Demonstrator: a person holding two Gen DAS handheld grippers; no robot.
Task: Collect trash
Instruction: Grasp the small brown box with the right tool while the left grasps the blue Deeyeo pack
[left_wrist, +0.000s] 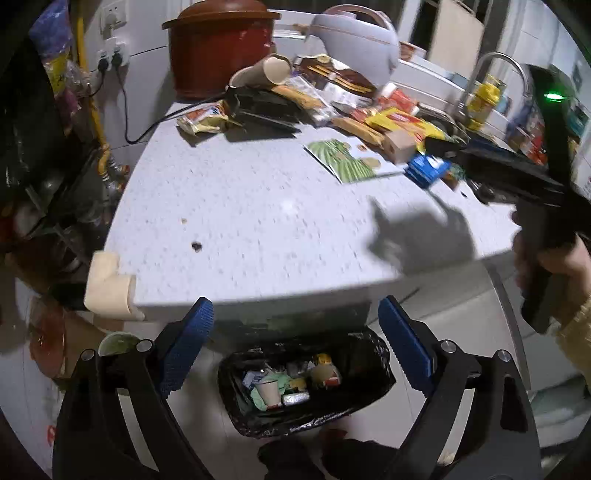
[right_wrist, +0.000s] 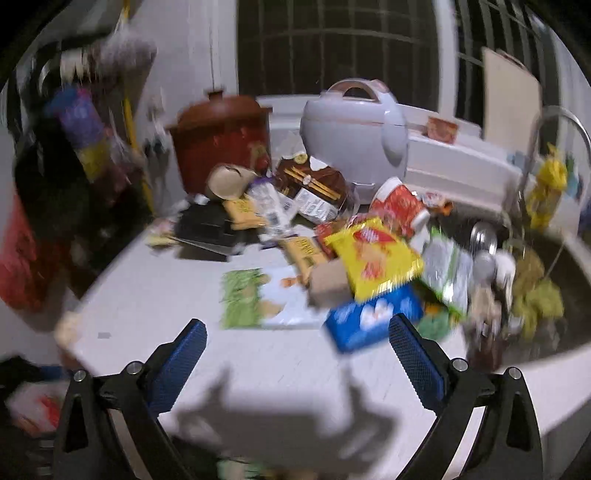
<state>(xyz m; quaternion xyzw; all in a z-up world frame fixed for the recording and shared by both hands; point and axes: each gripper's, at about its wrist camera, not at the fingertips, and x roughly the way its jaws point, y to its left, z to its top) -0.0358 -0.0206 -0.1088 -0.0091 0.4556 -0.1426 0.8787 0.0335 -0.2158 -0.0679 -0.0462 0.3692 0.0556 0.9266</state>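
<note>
A bin lined with a black bag (left_wrist: 373, 354) stands on the floor under the counter's near edge. It holds a paper cup (left_wrist: 269, 393) and several wrappers. My left gripper (left_wrist: 295, 310) hangs open above it with nothing between its blue pads. My right gripper (right_wrist: 297, 328) is open and empty over the white counter (right_wrist: 155, 295). Ahead of it lies a pile of trash: a yellow snack bag (right_wrist: 373, 254), a blue packet (right_wrist: 369, 317), a green-and-white flat packet (right_wrist: 258, 299) and a tipped paper cup (right_wrist: 229, 181). The right wrist view is blurred.
A red pot (left_wrist: 221, 48) and a pale rice cooker (left_wrist: 354, 33) stand at the back of the counter. The sink (right_wrist: 535, 277), with a tap and dishes, is on the right. A foam guard (left_wrist: 107, 284) caps the counter's near left corner. A hand (left_wrist: 554, 266) grips the other tool at the right.
</note>
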